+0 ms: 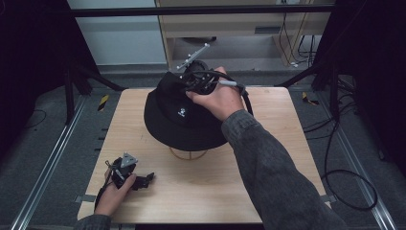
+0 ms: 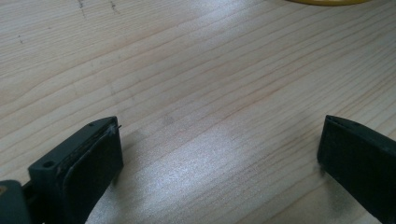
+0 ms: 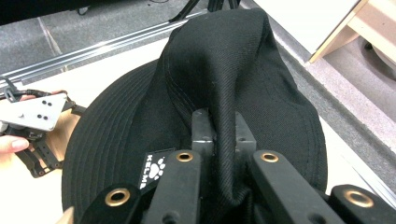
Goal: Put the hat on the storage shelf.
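**Right claw has the hat by a pinch of its crown**

While the left gripper (image 1: 143, 179) rests near the table's (image 1: 268, 191) near-left corner, jaws spread wide over bare wood and grasping nothing, the right gripper (image 3: 223, 135) is clenched on a fold of the hat's (image 1: 184, 115) crown. In the right gripper view the black cloth rises as a ridge between the two jaws and runs straight away from them, so the pinch lies along the crown's top seam. The hat sits at the table's middle, towards the far side, its brim spread level over a stand (image 1: 187, 153) whose pale ring peeks out at the near edge. The right hand (image 1: 218, 98) comes at it from the right and above; the left is well apart. Any lift should, I judge, go straight up off the stand, since the hold is off-centre towards the far side and the brim may tilt and drag.
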`<state>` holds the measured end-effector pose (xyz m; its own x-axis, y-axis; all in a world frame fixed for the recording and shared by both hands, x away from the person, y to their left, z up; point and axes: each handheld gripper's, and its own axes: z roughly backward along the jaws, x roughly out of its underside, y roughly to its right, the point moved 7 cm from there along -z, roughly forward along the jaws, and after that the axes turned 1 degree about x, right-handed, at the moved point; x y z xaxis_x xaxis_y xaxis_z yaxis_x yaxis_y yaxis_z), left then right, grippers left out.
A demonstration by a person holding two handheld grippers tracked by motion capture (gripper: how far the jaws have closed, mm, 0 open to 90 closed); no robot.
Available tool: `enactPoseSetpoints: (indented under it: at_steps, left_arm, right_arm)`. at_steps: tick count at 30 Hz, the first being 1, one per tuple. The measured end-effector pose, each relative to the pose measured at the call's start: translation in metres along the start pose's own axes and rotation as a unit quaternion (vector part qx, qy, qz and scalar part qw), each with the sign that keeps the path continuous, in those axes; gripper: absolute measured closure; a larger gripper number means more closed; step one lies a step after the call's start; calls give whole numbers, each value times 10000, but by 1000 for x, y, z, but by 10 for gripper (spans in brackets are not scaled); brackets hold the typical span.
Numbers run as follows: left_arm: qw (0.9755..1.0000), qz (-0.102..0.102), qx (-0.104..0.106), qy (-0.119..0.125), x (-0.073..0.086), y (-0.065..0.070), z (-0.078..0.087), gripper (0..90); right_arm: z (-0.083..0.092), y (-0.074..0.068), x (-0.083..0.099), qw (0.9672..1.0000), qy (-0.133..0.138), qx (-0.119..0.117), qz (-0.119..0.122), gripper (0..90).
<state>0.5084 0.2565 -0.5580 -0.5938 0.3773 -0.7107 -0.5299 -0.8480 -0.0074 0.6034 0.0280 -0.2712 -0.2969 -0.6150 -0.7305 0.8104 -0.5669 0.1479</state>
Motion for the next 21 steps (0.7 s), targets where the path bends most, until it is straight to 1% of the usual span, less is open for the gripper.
enactPoseSetpoints:
  at_steps: [7,11,13,15,21]
  left_arm:
    - [10000,-1,0,-1,0,0,0,0]
    - [10000,-2,0,0,0,0,0,0]
    - [10000,-2,1,-1,0,0,0,0]
    - [10000,1,0,-1,0,0,0,0]
    - [10000,0,0,-1,0,0,0,0]
  right_arm:
    - [-3,0,0,10000,-47,-28,-23,834]
    - [-5,-1,-1,10000,-41,-13,-16,782]
    - [-5,-1,-1,10000,-34,-3,-24,775]
    - [-6,-2,-1,10000,-22,25,-36,737]
    - [-5,-2,0,10000,1,27,-64,703]
